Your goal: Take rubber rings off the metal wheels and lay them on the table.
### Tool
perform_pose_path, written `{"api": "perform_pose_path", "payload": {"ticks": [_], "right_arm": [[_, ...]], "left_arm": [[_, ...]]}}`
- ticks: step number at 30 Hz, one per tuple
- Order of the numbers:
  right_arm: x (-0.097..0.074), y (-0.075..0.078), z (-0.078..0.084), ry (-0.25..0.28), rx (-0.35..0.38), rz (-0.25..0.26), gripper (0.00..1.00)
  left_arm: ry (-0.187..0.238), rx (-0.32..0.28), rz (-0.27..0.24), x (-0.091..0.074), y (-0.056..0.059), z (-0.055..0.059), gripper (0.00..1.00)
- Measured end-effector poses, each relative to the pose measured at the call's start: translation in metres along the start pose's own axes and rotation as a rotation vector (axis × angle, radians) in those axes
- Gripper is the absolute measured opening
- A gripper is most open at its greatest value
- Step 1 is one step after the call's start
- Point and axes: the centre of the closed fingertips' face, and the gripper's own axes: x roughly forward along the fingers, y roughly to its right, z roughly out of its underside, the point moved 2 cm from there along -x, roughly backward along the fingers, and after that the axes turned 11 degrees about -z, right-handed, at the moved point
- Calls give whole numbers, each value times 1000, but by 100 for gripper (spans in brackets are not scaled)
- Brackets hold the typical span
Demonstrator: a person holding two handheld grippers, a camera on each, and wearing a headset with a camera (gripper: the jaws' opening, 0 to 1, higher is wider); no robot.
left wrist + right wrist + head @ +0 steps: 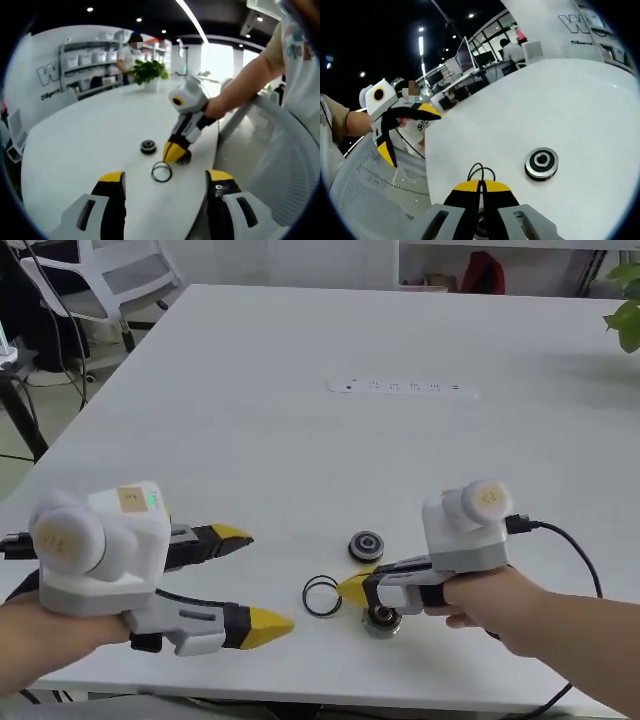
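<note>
The black rubber ring (322,597) lies flat on the table (300,420), touching the closed yellow tips of the right gripper (352,587); whether they nip it is unclear. Beside the ring, the left gripper (252,578) gapes wide, held level. The right gripper view shows a metal wheel (541,163) near the ring

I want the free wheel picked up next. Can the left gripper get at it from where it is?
Probably yes. The left gripper is open, and bare table lies between it and the free wheel. The right gripper sits shut over the other wheel, off to the side.
</note>
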Motion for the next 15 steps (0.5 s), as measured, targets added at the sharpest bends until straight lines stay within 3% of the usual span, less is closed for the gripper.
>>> {"api": "perform_pose_path", "payload": {"ticks": [15], "right_arm": [[2,8,1,-17,-10,43,2]], "left_arm": [[-14,-2,6,3,1,3,65]]}}
